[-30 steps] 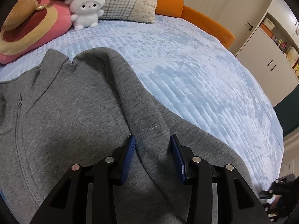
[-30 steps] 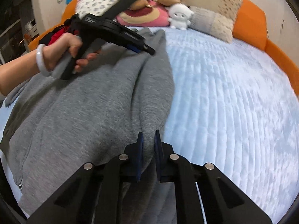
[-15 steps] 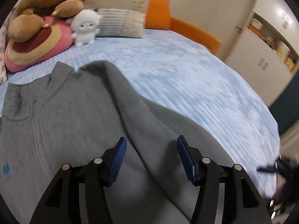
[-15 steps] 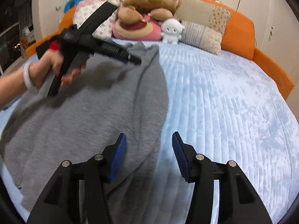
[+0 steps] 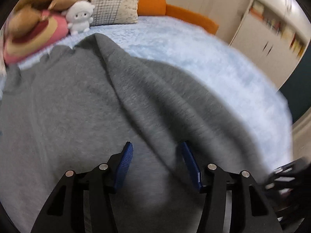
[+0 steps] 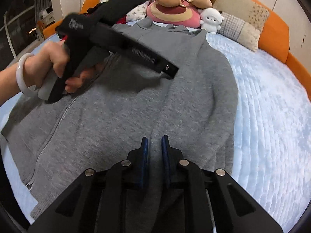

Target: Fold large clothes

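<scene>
A grey zip-up hoodie (image 6: 136,104) lies spread on a light blue bed, collar toward the pillows; its right side is folded inward, making a long ridge (image 5: 147,104). My left gripper (image 5: 155,155) is open and empty just above the hoodie, its pads either side of the fold ridge; it also shows in the right wrist view (image 6: 171,69), held by a hand. My right gripper (image 6: 154,145) hovers over the hoodie's lower part with its pads close together and a narrow gap between them; nothing is clearly held.
The light blue quilted bedspread (image 6: 272,116) lies to the right of the hoodie. Pillows and plush toys, including a white one (image 6: 210,20), sit at the head. An orange bed frame (image 6: 276,31) rims the bed. White cupboards (image 5: 268,38) stand beyond.
Both grippers let go of the folded sleeve edge and opened. The right gripper then narrowed again and moved left over the hoodie. The left gripper lifted and shifted above the fold.
</scene>
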